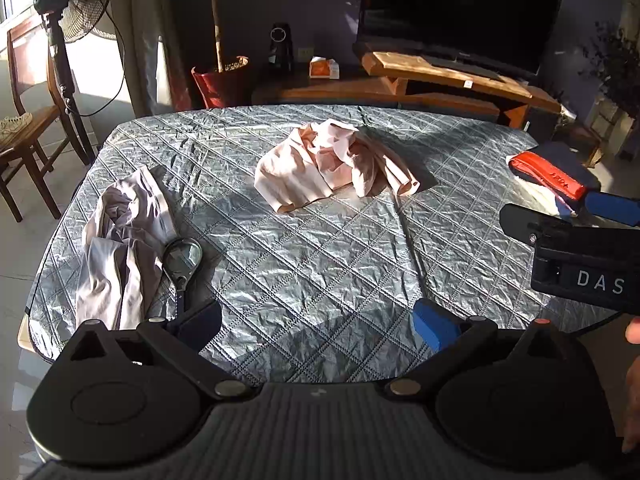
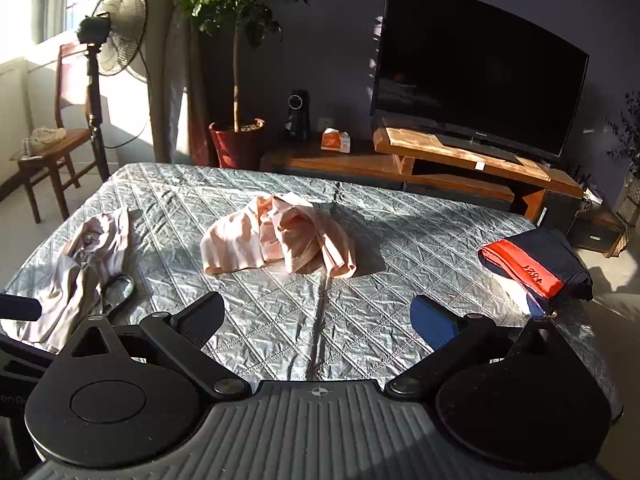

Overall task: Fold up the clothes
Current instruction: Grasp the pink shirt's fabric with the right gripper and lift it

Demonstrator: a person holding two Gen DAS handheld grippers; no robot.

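- Your left gripper (image 1: 318, 326) hangs over the near edge of the desk (image 1: 320, 260), fingers wide apart and holding nothing
- Your right gripper (image 2: 318, 322) is the same: fingers spread, nothing between them, nose toward the middle of the quilted cover
- The pink garment (image 1: 332, 164) lies crumpled mid-desk, ahead of both grippers and well apart from them; it looks the natural next piece
- Judge it as light and limp: thin fabric that will sag, drape and bunch rather than hold any shape, so it needs two holds to spread
- Its layers are heaped on one another toward the right, so a pinch there would likely catch several plies at once
- The flatter left panel shows a clean hem along the near edge (image 2: 224, 268); take hold there, at one corner with each gripper, and pinch a single layer
- The cover looks crinkled and slick, so the cloth may slide when dragged, which helps smoothing but not pinning a fold
- The grey garment (image 1: 120, 248) sits bunched at the left edge, equally soft, with a magnifying glass (image 1: 183, 258) touching its right side; watch you do not snag that handle
- The dark folded piece with the red band (image 2: 536, 268) rests at the right edge, apparently done, so leave it
- Low sun throws hard shadows across the cloth; edges in shade are hard to read
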